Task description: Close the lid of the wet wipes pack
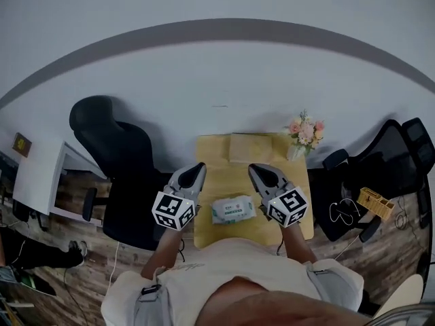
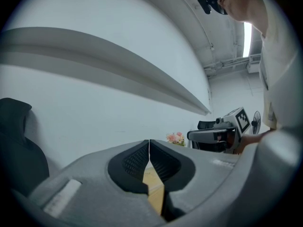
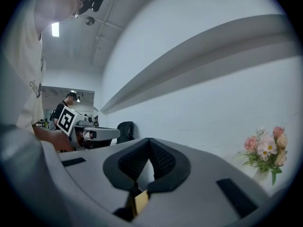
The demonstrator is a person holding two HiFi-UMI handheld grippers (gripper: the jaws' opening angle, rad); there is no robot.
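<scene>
**Head view.** The wet wipes pack (image 1: pixel 233 209) is lying flat on the near part of a small wooden table (image 1: pixel 212 156). It is a soft white-and-green pouch, and its lid is too small to read here. The left gripper (image 1: pixel 199 167) and the right gripper (image 1: pixel 254 169) are hovering on either side of the pack. Both are grey tapered shells pointing away from the person. A tan box (image 1: pixel 248 148) is sitting at the table's far edge, with pink flowers (image 1: pixel 306 132) at the far right corner. A black padded office chair (image 1: pixel 112 138) is standing left of the table.

**Left gripper view.** The jaws are meeting tip to tip, with nothing between them. The black ribbed pads (image 2: pixel 135 162) are curving apart below the tips, and a strip of yellow table wood is showing through that gap.

**Right gripper view.** The jaws are likewise meeting at the tips and holding nothing. Their dark dimpled pads (image 3: pixel 163 160) are framing a small gap. The pack is not showing in either gripper view.
</scene>
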